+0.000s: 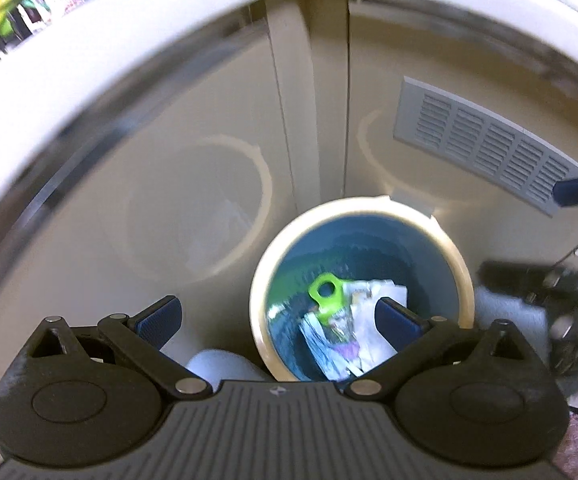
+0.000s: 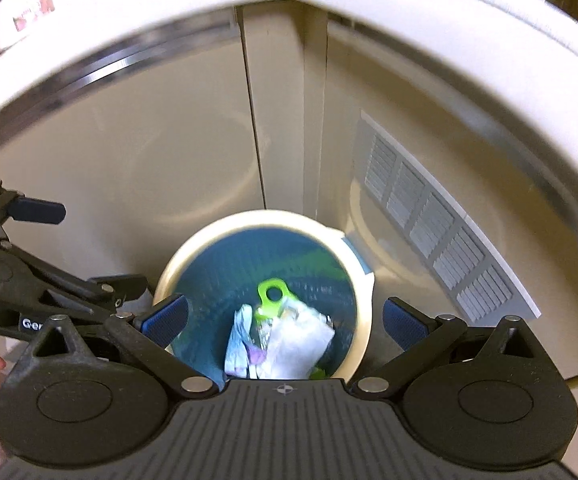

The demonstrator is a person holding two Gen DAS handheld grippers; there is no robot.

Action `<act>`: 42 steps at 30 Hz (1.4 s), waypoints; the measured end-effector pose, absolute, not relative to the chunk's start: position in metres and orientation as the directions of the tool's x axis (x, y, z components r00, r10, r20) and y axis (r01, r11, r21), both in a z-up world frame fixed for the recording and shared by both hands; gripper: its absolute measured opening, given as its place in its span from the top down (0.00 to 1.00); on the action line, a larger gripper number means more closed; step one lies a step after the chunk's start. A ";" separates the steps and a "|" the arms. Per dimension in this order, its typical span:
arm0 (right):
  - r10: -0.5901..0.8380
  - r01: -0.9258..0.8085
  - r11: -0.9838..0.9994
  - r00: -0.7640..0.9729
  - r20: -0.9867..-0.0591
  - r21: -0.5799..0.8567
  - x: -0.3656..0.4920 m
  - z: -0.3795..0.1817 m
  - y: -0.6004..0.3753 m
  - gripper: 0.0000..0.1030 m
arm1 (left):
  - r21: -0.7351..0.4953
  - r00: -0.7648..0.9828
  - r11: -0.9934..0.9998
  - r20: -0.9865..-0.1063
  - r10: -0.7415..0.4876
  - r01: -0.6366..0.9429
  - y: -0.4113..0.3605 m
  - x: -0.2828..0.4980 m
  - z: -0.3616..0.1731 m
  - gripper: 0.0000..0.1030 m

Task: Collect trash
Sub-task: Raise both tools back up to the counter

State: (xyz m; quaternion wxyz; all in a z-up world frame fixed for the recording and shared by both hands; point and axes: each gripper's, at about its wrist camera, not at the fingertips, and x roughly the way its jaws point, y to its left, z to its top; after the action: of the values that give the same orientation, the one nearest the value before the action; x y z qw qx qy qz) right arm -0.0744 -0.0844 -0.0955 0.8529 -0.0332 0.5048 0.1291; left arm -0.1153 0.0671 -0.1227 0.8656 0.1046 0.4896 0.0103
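A round trash bin point(image 1: 463, 276) with a cream rim and blue inside stands on the floor by beige cabinet doors. It shows in the right wrist view too point(image 2: 363, 336). Inside lie a bright green plastic piece point(image 1: 324, 295) point(image 2: 271, 295) and crumpled white and printed wrappers point(image 1: 363, 334) point(image 2: 297, 340). My left gripper point(image 1: 277, 320) is open and empty above the bin's left rim. My right gripper point(image 2: 285, 320) is open and empty right above the bin's mouth. The left gripper also shows at the left of the right wrist view point(image 2: 37, 248).
Beige cabinet doors point(image 1: 193, 184) with a grey vent grille point(image 1: 485, 144) stand behind the bin. A white countertop edge point(image 1: 89, 52) arcs overhead. Something white point(image 1: 225, 364) lies on the floor left of the bin. The right gripper shows at the right edge of the left wrist view point(image 1: 569, 236).
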 end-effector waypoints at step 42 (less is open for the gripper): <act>-0.148 0.344 0.923 0.729 -0.669 0.171 0.262 -0.016 -0.237 0.00 | 0.142 0.604 0.990 -0.790 0.102 0.020 0.084 -0.085 -0.032 0.00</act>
State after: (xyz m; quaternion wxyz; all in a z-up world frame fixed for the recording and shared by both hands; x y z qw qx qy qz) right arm 0.2617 -0.2374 -0.0155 0.9186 0.1429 0.3431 -0.1340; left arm -0.0849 0.0842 -0.0322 0.8929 0.0682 0.4444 0.0230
